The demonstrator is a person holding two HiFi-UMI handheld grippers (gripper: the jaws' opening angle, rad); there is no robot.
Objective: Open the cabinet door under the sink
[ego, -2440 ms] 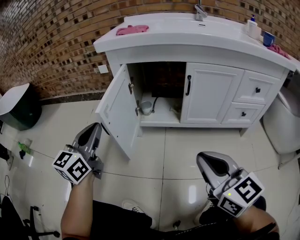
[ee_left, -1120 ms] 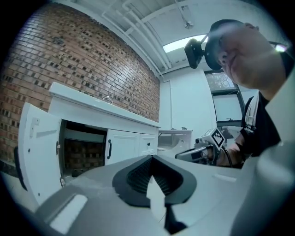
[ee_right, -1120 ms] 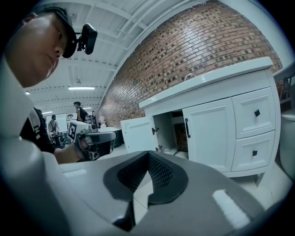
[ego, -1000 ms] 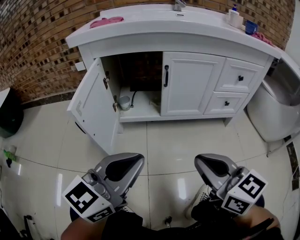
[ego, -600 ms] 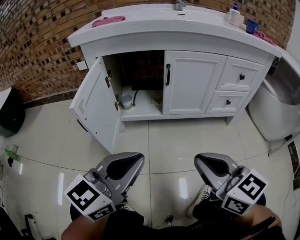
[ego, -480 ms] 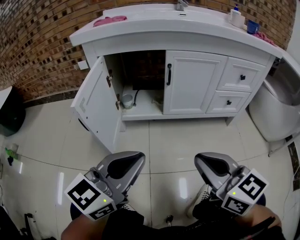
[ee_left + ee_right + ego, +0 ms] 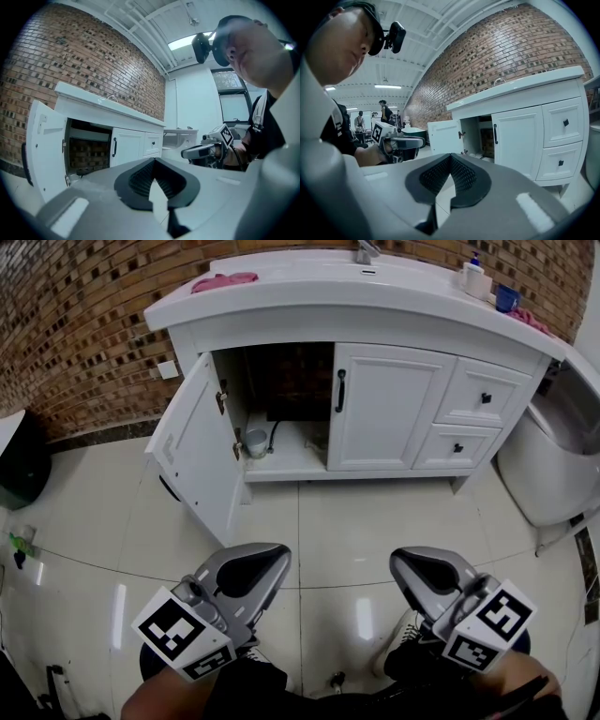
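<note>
Head view: the cabinet door [image 7: 199,457] stands wide open. Well back from it, the left hand-held gripper [image 7: 267,559] and the right hand-held gripper [image 7: 405,566] are both closed and empty.

Open door [image 7: 195,457] juts out left, bare floor [image 7: 375,521] before cabinet [image 7: 394,409]

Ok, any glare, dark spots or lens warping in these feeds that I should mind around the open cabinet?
Head view: lamp glare streaks the glossy floor; the open cabinet interior sits in deep shadow; the countertop bows. Left gripper view: heavy fisheye, black corners, bright window. Right gripper view: same fisheye, the brick wall curves overhead.
</note>
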